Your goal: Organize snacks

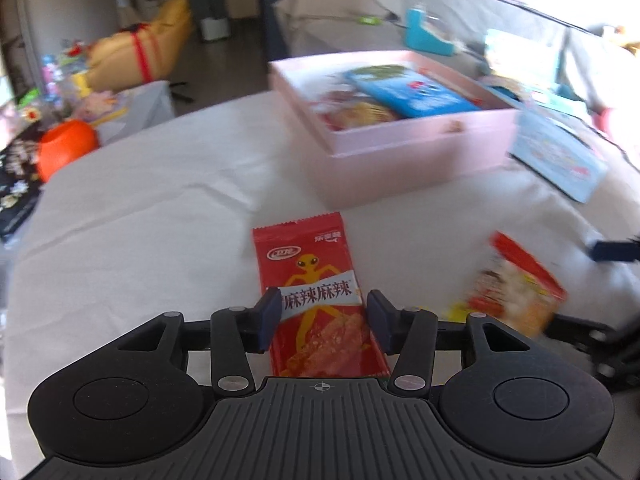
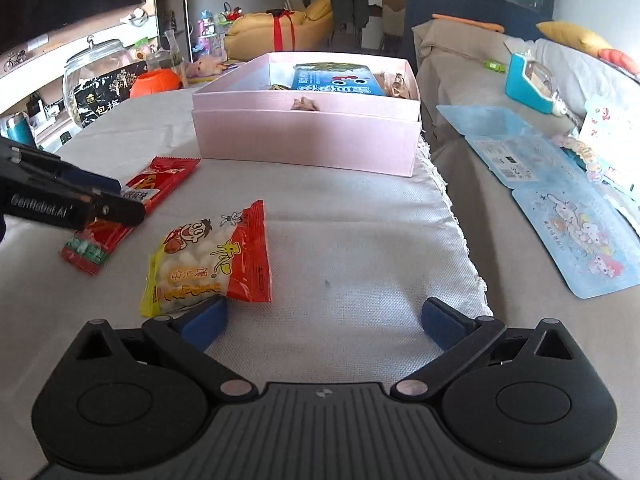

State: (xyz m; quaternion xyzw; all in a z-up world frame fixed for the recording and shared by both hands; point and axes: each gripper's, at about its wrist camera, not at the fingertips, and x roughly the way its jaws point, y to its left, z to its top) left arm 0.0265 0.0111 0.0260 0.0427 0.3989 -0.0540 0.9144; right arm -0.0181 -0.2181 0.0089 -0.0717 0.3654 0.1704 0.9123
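A red spicy-strip snack packet (image 1: 316,300) lies on the white cloth between the fingers of my left gripper (image 1: 322,316). The pads stand at its two long edges; whether they press it is unclear. The same packet (image 2: 160,184) and the left gripper (image 2: 116,200) show in the right wrist view. A red and yellow puffed-ball snack bag (image 2: 212,264) lies just ahead of my right gripper (image 2: 324,320), which is wide open and empty, its left pad near the bag's corner. The bag shows blurred in the left view (image 1: 516,284). The open pink box (image 2: 308,140) holds several snacks, including a blue packet (image 2: 332,80).
Blue cartoon plastic sleeves (image 2: 560,200) lie on the sofa to the right of the table edge. A teal toy (image 2: 528,80) sits further back. An orange bowl (image 2: 154,82) and a glass jar (image 2: 96,76) stand beyond the far left of the table.
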